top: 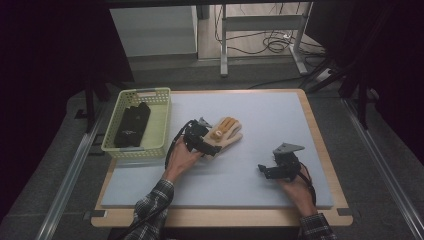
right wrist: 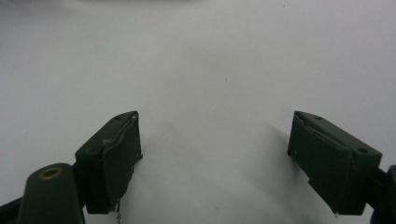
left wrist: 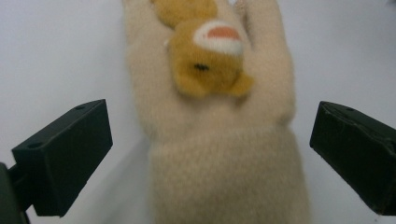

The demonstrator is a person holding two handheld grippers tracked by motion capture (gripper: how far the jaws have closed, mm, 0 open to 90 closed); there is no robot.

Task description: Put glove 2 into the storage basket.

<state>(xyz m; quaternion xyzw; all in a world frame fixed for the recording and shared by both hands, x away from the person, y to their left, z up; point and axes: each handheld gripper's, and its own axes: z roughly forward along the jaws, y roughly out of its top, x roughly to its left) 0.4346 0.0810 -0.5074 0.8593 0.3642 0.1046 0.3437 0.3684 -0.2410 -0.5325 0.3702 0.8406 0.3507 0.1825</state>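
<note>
Basket (top: pixel 161 116) of pale green plastic is sitting at the far left edge of the table (top: pixel 220 218), partly overhanging the grey mat (top: pixel 280 120), and a dark folded item (top: pixel 132 126) is lying inside it along its length. Just right of the basket, the left gripper (top: pixel 204 144) is hovering over the wrist end of a cream glove (top: pixel 226 134), with the person's left hand (top: pixel 181 159) wrapping the handle from below. The glove is lying flat on the mat near its middle, fingers pointing away from the person and slightly to the right, with a tan bear patch (top: pixel 220 132) on its back. In the left gripper view, the left gripper (left wrist: pixel 208 158) is standing wide, its 2 black jaws flanking the glove's cuff (left wrist: pixel 229 177) on either side with bare mat showing between each jaw and the knit, so nothing is being gripped. The bear patch (left wrist: pixel 208 67) is sitting just beyond the jaws, on the hand part of the glove.

Farther right, well apart from the glove, the right gripper (top: pixel 265 171) is resting low over bare mat, held by the right hand (top: pixel 296 190), its jaws pointing left toward the middle. In the right gripper view, the right gripper (right wrist: pixel 215 158) is also standing wide, with plain grey mat (right wrist: pixel 210 70) lying between and beyond its 2 jaws.
</note>
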